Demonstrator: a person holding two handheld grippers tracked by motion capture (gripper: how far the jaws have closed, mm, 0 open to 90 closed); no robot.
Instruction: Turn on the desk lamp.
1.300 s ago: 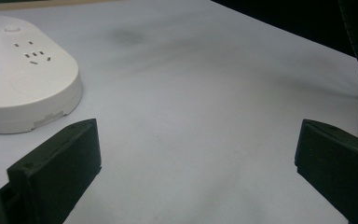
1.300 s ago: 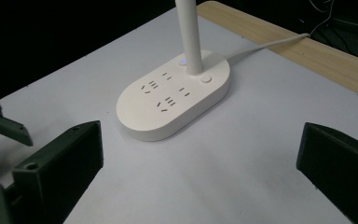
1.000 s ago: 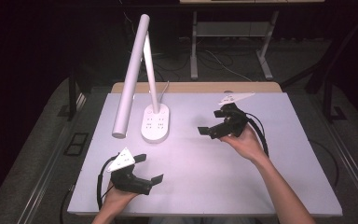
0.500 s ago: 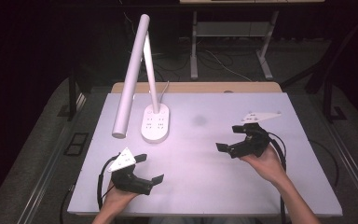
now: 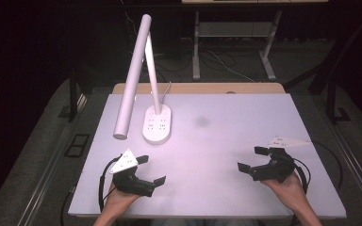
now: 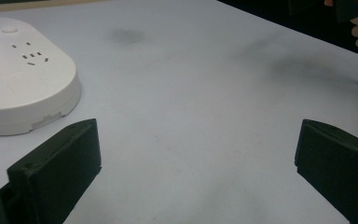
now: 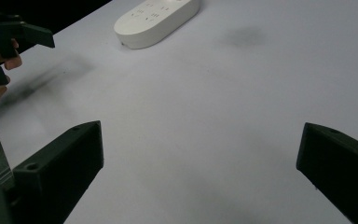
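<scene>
Lamp on table — left gripper, right gripper gaping, empty.

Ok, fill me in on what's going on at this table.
A person holds a tool in each hand at the near edge of a white table. The left tool and right tool are both open and hold nothing. A white desk lamp with sockets in its base stands at the far left, untouched.

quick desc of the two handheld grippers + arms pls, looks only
Both the left gripper and right gripper are black, each with two blocky flat-faced jaws, a pale three-cornered plate on top and a black cable looping behind. Screw holes show in the jaw blocks. Forearms are bare, no sleeves or gloves visible.
</scene>
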